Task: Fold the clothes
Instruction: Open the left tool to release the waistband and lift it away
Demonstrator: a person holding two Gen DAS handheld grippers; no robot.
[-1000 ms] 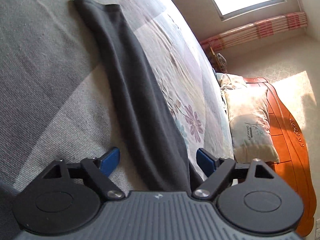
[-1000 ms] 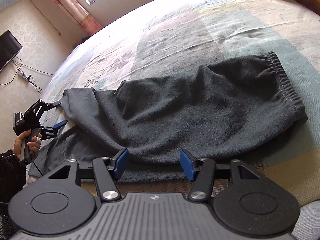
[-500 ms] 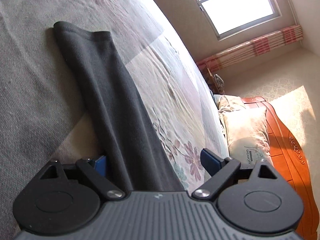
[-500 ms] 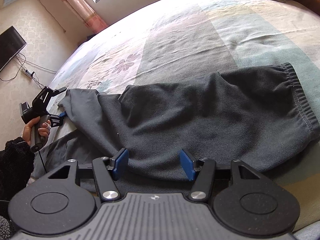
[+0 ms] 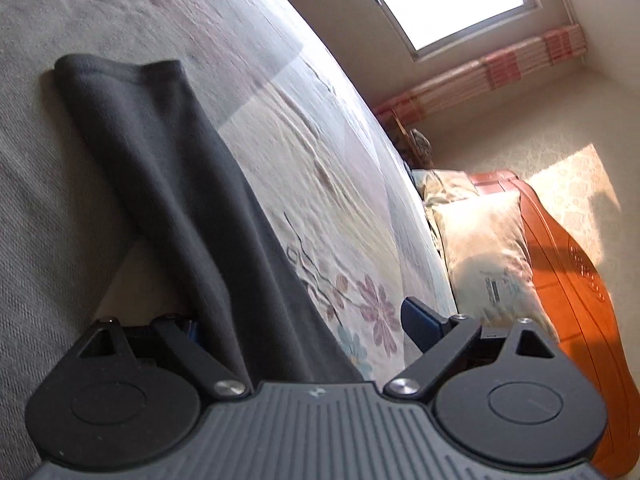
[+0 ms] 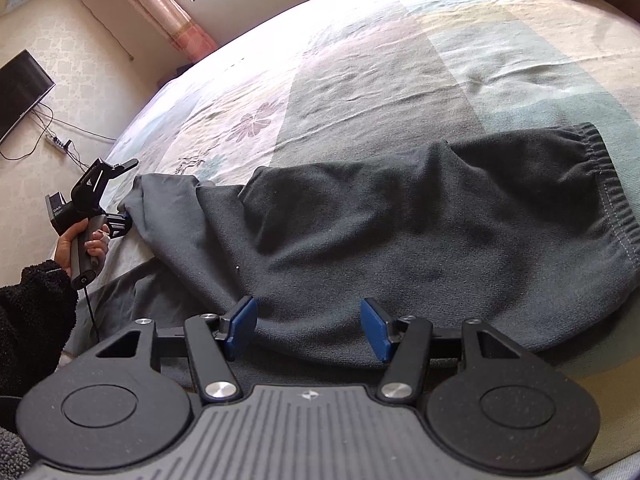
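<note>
Dark grey trousers point(image 6: 420, 232) lie across the bed, elastic waistband point(image 6: 612, 208) to the right. My right gripper point(image 6: 308, 322) is open over their near edge, with cloth between its blue pads point(image 6: 242, 316) but not pinched. At the far left a hand point(image 6: 80, 240) holds my left gripper point(image 6: 120, 196) against the end of one leg point(image 6: 168, 196). In the left wrist view the left gripper point(image 5: 306, 324) stands wide open around a trouser leg point(image 5: 192, 208). The leg runs up to its hem point(image 5: 116, 76). It hides the left pad; the right pad point(image 5: 420, 320) is free.
The bed has a floral sheet point(image 5: 320, 140), a pillow point(image 5: 488, 260) and an orange wooden headboard point(image 5: 580, 300). A window point(image 5: 448, 0) lights the room. Off the bed's left side are a screen point(image 6: 20, 92) and a power strip with cables point(image 6: 56, 142). A black fleece sleeve point(image 6: 36, 312) reaches in.
My left gripper has slid sideways onto the trouser leg, so the cloth now covers its left pad. In the right wrist view it has come up to the leg's end. The right gripper has stayed put.
</note>
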